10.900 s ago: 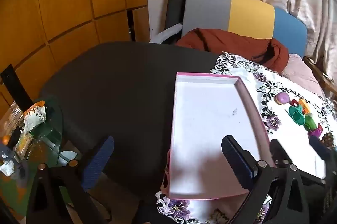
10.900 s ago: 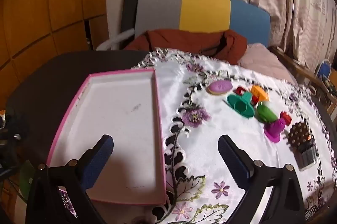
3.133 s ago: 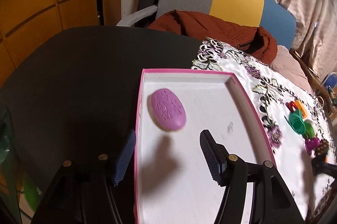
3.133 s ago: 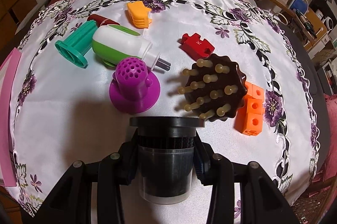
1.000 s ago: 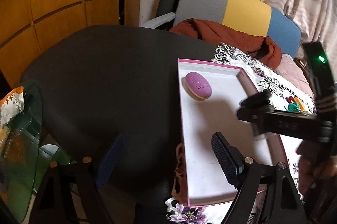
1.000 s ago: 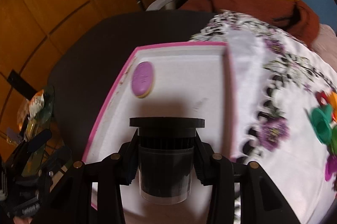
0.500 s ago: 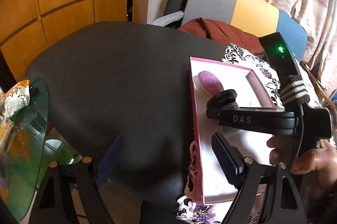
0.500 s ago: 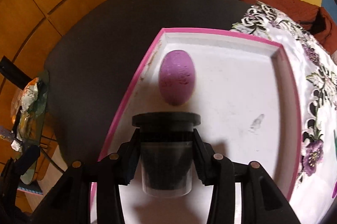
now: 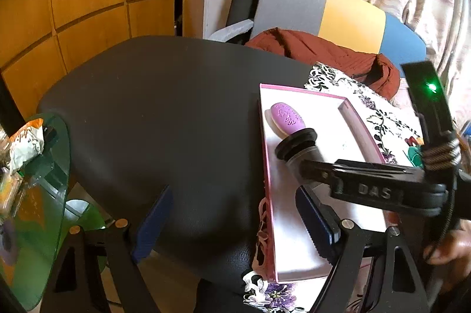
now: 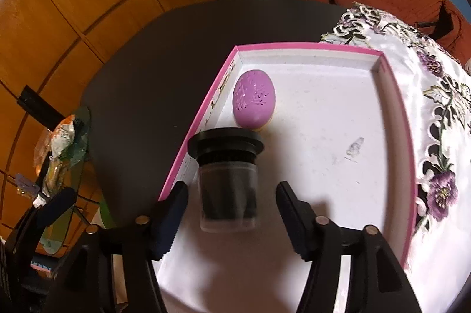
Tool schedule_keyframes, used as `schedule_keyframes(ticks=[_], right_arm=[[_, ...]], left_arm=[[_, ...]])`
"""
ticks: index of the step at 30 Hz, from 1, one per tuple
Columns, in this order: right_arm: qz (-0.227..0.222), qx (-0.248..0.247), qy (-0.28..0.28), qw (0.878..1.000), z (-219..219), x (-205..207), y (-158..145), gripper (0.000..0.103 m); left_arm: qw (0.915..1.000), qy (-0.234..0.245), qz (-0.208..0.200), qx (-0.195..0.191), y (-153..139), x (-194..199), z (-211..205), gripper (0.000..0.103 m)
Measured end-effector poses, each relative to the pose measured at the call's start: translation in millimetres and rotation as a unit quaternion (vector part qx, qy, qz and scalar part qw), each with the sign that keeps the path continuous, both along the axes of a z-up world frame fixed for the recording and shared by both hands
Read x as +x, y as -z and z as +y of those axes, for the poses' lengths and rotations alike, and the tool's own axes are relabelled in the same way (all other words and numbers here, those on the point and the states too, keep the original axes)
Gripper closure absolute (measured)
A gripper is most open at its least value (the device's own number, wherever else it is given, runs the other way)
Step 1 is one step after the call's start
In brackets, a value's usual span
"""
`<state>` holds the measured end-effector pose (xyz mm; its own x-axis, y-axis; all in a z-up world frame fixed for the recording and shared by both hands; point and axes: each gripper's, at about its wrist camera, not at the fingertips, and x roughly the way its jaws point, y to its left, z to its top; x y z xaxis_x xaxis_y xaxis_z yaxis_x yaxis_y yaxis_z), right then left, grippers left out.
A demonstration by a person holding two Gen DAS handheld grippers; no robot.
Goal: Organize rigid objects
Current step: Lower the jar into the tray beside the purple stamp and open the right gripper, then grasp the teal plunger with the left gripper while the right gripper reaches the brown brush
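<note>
A pink-rimmed white tray (image 10: pixel 379 54) lies on the dark table. A purple oval piece (image 10: pixel 254 99) lies in its far left corner, also in the left wrist view (image 9: pixel 287 118). A black-capped cylinder (image 10: pixel 226 177) lies on its side in the tray just in front of the purple piece, between the fingers of my right gripper (image 10: pixel 232 210), whose jaws stand open and clear of it. In the left wrist view the cylinder (image 9: pixel 300 148) shows at the right gripper's tip. My left gripper (image 9: pixel 232 213) is open and empty over the table's near edge, left of the tray (image 9: pixel 266 166).
A floral white cloth (image 10: pixel 435 95) covers the table to the right of the tray. A glass side table (image 9: pixel 35 195) with wrappers stands at the left. A sofa with a rust-coloured garment (image 9: pixel 318 51) is behind. A green toy (image 9: pixel 413 154) peeks out at the right.
My right gripper has opened and let go of the cylinder, which now lies in the tray near the purple piece. My left gripper has barely moved.
</note>
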<state>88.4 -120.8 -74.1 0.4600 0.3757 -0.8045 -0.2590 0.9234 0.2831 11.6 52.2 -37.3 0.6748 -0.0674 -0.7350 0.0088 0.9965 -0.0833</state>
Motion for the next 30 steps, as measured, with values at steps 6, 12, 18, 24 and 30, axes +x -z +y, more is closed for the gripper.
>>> schedule_keyframes(ticks=[6, 12, 18, 24, 30], right_arm=[[-0.023, -0.004, 0.026, 0.999, -35.3, -20.6, -8.6, 0.04], [-0.032, -0.008, 0.066, 0.997, -63.6, -33.3, -18.7, 0.04], [-0.036, -0.021, 0.125, 0.991, -109.4, -44.0, -24.7, 0.04], [-0.058, -0.028, 0.176, 0.982, -171.5, -67.0, -42.6, 0.04], [-0.043, -0.038, 0.295, 0.954, -266.0, -87.6, -37.3, 0.039]], left_arm=[[0.9998, 0.017, -0.009, 0.007, -6.1, -4.4, -11.6, 0.017], [0.999, 0.042, -0.01, 0.012, -10.8, -6.7, -26.8, 0.017], [0.9966, 0.08, -0.016, 0.013, -21.3, -7.2, -51.1, 0.017], [0.9931, 0.114, -0.029, 0.005, -36.3, -3.2, -77.6, 0.017], [0.9867, 0.162, -0.011, -0.006, -38.5, 4.4, -114.1, 0.017]])
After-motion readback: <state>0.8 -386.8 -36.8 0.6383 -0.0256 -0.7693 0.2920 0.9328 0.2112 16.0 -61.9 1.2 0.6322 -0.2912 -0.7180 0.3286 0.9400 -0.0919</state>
